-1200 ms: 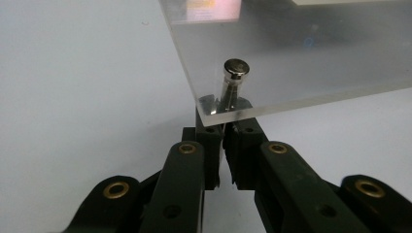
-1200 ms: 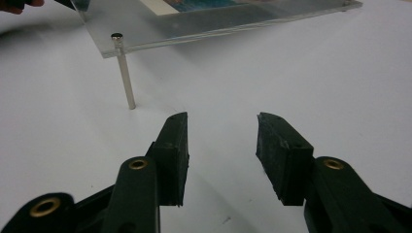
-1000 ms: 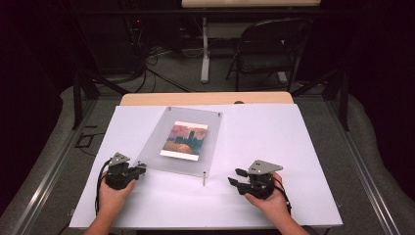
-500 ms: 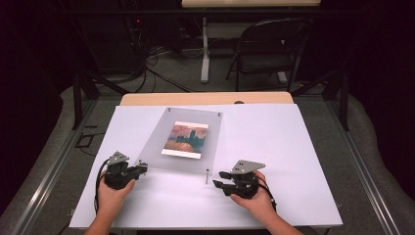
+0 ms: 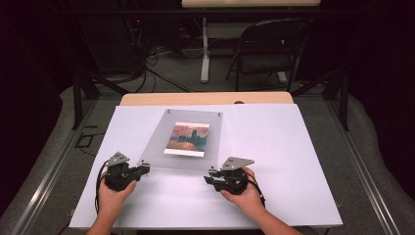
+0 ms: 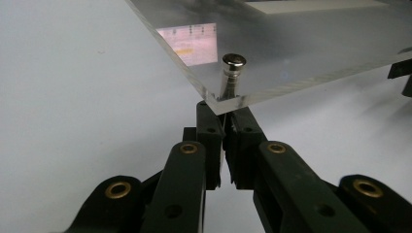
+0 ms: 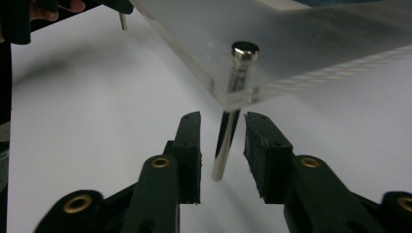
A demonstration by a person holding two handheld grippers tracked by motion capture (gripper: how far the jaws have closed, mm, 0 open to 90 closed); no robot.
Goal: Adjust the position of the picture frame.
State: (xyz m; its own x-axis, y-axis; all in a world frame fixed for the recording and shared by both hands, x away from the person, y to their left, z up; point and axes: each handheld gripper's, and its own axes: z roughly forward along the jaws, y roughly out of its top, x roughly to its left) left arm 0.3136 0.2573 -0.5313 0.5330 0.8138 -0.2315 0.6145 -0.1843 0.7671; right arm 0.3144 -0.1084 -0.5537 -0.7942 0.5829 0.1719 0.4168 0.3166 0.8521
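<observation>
Acrylic frame [image 5: 188,142], one, on four metal pins; left gripper [image 5: 143,169] clamps the near-left pin [image 6: 232,73], right gripper [image 5: 211,176], closing, straddles the near-right pin [image 7: 228,138] untouched.

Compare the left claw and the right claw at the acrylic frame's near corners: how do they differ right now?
The left claw is shut on the metal leg under its corner of the acrylic frame; the right claw has just been closing, but gaps remain beside its metal post. The left pads meet; the right stand apart. Both aim at corner standoffs.
</observation>
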